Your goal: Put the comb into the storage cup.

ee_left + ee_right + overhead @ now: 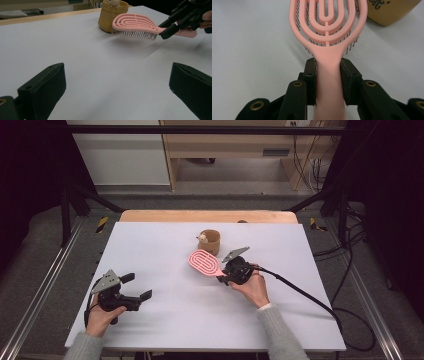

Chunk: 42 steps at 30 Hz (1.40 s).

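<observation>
1. The right gripper [226, 276] has its jaws clamped on the handle of a pink hairbrush [204, 262]. In the right gripper view the two pads press the handle from either side, close to where it widens into the head.
2. The hairbrush hangs clear of the tabletop [165, 320], bristles down, just in front of a small tan pot [210, 241]. In the left gripper view its shadow falls on the surface below it, so it is lifted, not resting.
3. The left gripper [134, 289] sits well away from the pot, toward the person's side of the tabletop. Its jaws stand wide open with nothing between them.
4. Risk, pivoting: the grip is on a narrow, smooth handle and most of the brush's weight lies out past the pads. A quick swing could let the head droop or twist in the jaws.
5. Risk, knocking the pot: the brush head is very near the pot. I judge the pot to be light, so a sideways brush of the head or bristles could push or tip it.
6. Risk, snagging: if the brush is meant to go into the pot, the wide head may catch the rim or the small pale thing [203, 237] at the top. Forcing it would drag the pot along.
7. Risk, slipping: lowering the bristles hard against the tabletop could lever the handle out of the pads.
</observation>
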Available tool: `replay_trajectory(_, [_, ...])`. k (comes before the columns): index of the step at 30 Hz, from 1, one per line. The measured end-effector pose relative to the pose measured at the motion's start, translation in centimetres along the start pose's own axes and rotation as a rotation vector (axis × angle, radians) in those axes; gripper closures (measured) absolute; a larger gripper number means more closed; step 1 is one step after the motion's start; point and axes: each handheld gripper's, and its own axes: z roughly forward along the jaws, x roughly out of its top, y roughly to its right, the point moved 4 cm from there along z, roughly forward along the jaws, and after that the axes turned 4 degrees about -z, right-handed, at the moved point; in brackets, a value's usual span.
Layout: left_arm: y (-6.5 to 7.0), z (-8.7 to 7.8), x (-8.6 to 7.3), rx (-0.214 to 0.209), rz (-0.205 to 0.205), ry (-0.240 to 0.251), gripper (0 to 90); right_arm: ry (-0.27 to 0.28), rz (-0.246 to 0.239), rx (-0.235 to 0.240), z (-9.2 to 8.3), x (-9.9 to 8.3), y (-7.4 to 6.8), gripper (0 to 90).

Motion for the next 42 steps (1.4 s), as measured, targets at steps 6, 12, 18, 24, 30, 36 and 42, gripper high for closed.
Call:
replay_trajectory(6, [0.1, 0.0, 0.0, 0.0, -0.001, -0.002, 0.7, 0.022, -0.006, 0.006, -0.9, 0.2, -0.3, 69.4])
replay_trajectory(12, [0.1, 0.0, 0.1, -0.002, -0.005, -0.004, 0.7, 0.052, -0.009, 0.011, -1.7, 0.5, -0.6, 69.4])
replay_trajectory(18, [0.4, 0.1, 0.3, -0.003, -0.01, -0.002, 0.7, 0.073, -0.016, 0.014, -2.4, 0.6, -0.9, 69.4])
replay_trajectory(24, [0.7, 0.1, 0.5, -0.008, -0.025, 0.007, 0.7, 0.094, -0.024, 0.017, -2.9, 0.7, -1.1, 69.4])
replay_trajectory(30, [1.3, 0.2, 0.9, -0.017, -0.027, 0.017, 0.7, 0.114, -0.033, 0.013, -3.3, 0.8, -1.3, 69.4])
replay_trajectory(36, [1.9, 0.4, 1.2, -0.017, -0.038, 0.024, 0.7, 0.133, -0.039, 0.012, -4.0, 0.8, -1.6, 69.4])
replay_trajectory(42, [2.3, 0.5, 1.4, -0.019, -0.042, 0.026, 0.7, 0.139, -0.044, 0.016, -4.3, 0.7, -1.9, 69.4])
